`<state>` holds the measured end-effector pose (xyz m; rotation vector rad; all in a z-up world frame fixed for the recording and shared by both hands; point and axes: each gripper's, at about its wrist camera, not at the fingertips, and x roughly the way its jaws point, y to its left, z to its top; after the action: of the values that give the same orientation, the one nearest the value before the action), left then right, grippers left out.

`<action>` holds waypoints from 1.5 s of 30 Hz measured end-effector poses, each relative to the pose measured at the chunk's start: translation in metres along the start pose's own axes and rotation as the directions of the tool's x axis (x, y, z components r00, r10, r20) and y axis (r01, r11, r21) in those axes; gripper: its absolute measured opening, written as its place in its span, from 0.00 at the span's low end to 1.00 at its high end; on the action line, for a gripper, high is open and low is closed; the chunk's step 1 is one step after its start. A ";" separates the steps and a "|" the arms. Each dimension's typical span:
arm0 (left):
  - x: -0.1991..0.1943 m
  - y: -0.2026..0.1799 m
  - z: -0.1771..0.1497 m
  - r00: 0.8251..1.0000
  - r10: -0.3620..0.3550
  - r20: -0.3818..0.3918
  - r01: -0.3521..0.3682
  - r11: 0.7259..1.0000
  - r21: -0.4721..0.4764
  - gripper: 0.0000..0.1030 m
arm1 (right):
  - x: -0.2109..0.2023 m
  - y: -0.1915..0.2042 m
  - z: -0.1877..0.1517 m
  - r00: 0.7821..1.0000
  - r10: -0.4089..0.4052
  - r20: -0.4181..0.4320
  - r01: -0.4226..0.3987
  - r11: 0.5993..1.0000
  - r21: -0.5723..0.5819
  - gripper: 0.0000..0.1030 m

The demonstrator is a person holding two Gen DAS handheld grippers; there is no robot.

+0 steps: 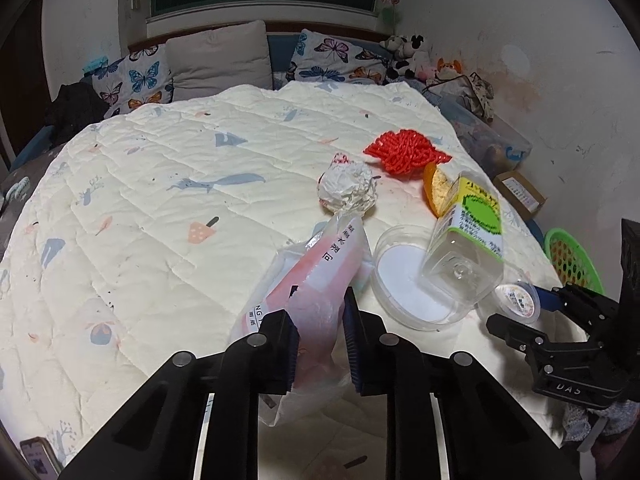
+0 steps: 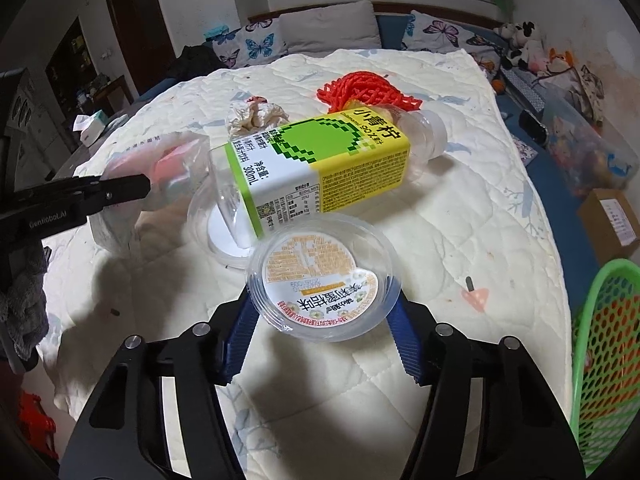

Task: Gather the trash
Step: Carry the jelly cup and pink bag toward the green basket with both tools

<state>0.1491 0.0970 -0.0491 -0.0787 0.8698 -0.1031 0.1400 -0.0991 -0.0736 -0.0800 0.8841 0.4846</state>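
Bed quilt [image 1: 168,208]: soft and quilted; it carries all the trash, so anything pressed down sinks and tips.
Green mesh basket [image 2: 600,360]: off the bed's right edge, likely the drop point; approach it from above.
Plastic bag [image 1: 316,280]: near centre, pinched between the left gripper [image 1: 320,344] fingers; thin film, so lift slowly and keep it from snagging the tub.
Juice bottle [image 2: 320,172]: empty, on its side, its base resting in the clear round tub [image 1: 404,280]; it looks ready to roll if the tub shifts.
Red foam net [image 1: 408,152]: far right, beyond the bottle, untouched.
Crumpled wrapper [image 1: 348,188]: just beyond the bag.
Orange peel [image 1: 434,192]: tucked behind the bottle's neck.
Small labelled cup [image 2: 324,280]: near right, sitting between the right gripper [image 2: 320,320] fingers, which appear closed against its rim; squeeze gently, thin plastic buckles, and keep it level on the way to the basket.
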 end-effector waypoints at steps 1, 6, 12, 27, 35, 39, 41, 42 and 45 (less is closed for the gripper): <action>-0.002 0.000 0.000 1.000 0.001 0.005 0.000 1.000 -0.001 0.18 | -0.001 0.000 0.000 1.000 0.002 0.001 -0.002 1.000 0.003 0.59; -0.019 -0.003 0.000 0.999 -0.006 0.035 0.007 1.000 -0.009 0.18 | -0.015 -0.003 -0.005 1.000 0.013 0.023 -0.014 1.000 0.011 0.59; -0.047 -0.018 0.000 0.996 -0.026 0.083 0.024 0.999 0.024 0.17 | -0.037 -0.010 -0.011 0.998 0.016 0.056 -0.018 0.999 0.026 0.56; -0.058 -0.097 0.013 0.985 -0.145 0.093 0.131 0.981 0.143 0.17 | -0.088 -0.060 -0.043 0.990 -0.082 0.111 0.067 0.989 0.133 0.56; -0.044 -0.157 0.022 0.976 -0.211 0.060 0.192 0.955 0.227 0.17 | -0.113 -0.124 -0.072 0.972 -0.214 0.095 0.185 0.951 0.249 0.56; -0.036 -0.186 0.026 0.970 -0.238 0.040 0.219 0.939 0.265 0.17 | -0.124 -0.157 -0.087 0.956 -0.283 0.073 0.249 0.919 0.305 0.57; -0.032 -0.203 0.028 0.968 -0.251 0.029 0.232 0.929 0.289 0.17 | -0.129 -0.174 -0.095 0.947 -0.317 0.056 0.281 0.898 0.337 0.57; -0.030 -0.211 0.029 0.966 -0.257 0.023 0.238 0.924 0.300 0.17 | -0.131 -0.181 -0.099 0.943 -0.328 0.050 0.291 0.891 0.348 0.57; -0.024 -0.230 0.030 0.963 -0.269 0.010 0.251 0.912 0.325 0.17 | -0.137 -0.202 -0.110 0.929 -0.370 0.028 0.332 0.862 0.382 0.57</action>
<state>0.1438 -0.1273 0.0136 0.1088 0.7746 -0.4905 0.0761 -0.3591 -0.0654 0.1293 0.8263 -0.0281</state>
